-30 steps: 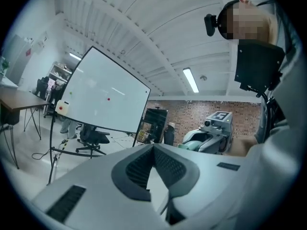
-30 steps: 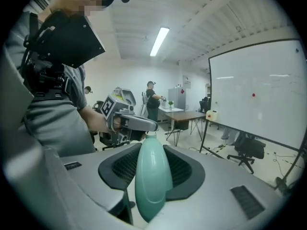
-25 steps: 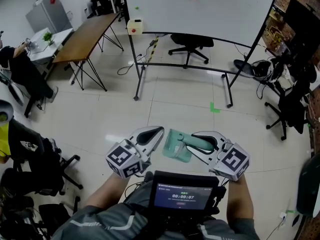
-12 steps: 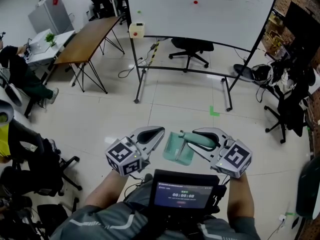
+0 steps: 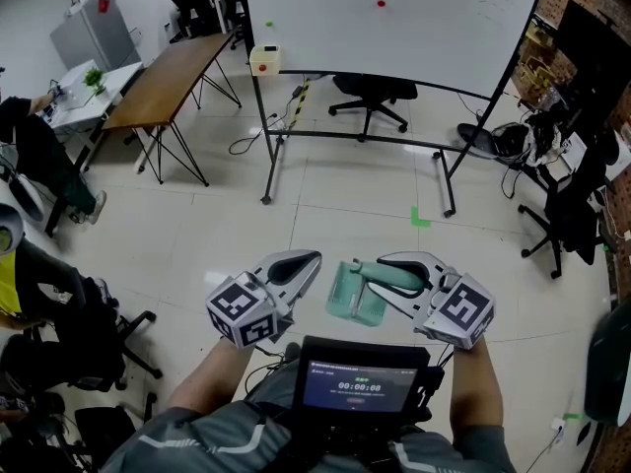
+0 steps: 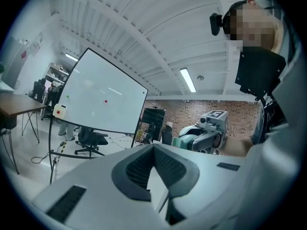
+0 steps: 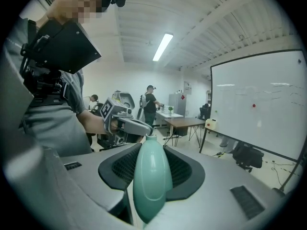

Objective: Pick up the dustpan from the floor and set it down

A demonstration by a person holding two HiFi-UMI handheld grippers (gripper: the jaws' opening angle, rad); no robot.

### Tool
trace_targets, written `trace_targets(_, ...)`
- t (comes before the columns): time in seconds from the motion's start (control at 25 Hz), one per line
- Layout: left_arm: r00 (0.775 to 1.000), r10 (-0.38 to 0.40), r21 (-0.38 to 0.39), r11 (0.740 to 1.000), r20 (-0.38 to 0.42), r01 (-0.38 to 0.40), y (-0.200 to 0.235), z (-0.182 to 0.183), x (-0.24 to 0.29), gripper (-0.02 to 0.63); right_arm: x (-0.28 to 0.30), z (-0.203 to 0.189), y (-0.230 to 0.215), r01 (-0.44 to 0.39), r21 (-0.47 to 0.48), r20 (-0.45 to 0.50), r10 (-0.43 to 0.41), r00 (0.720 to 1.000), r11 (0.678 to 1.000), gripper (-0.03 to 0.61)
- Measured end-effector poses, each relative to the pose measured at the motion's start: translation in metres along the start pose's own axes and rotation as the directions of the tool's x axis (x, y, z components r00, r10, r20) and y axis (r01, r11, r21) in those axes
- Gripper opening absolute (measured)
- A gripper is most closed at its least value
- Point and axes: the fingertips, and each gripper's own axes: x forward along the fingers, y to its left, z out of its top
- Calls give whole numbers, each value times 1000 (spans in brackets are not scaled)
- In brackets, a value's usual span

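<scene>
Lower centre of the head view: right gripper [image 5: 383, 278] grasps the green dustpan [image 5: 347, 300] by its handle. Left gripper [image 5: 310, 263], just left of it, has jaws clenched on nothing.

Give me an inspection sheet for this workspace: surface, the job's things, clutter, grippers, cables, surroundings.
Surface: pale tiled floor, green tape mark on it.
Job's things: pale green plastic dustpan, held up by its handle.
Clutter: cream box with a red dot, on the frame of the large white whiteboard.
Grippers: right gripper shut on the dustpan handle; left gripper shut, empty.
Cables: loose cable on the floor by a whiteboard leg.
Surroundings: long wooden table, black office chair, seated person at left.
</scene>
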Motion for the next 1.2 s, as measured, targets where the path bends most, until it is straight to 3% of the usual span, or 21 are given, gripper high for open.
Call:
trace_targets(0.08,1000,3,0,1000,7,-3,3,0,-2,15,2,0,-2,10,7,8,-10,1000,1000,160)
trace_targets(0.28,993,118,46,992,1,-117,38,-6,-15,17,19,0,-6,26,7,22,-26,999,1000,160)
trace_targets(0.52,996,93,28,995,1,-93,74,-3,-33,17,54,1,-13,34,21,12,-34,999,999,160)
trace_targets(0.8,999,34,70,997,-9,-34,124,1,-53,17,107,12,-32,66,47,29,-68,997,997,160)
trace_targets(1.2,999,52,46,998,0,-52,203,24,-5,17,154,21,-135,81,60,57,-85,995,995,160)
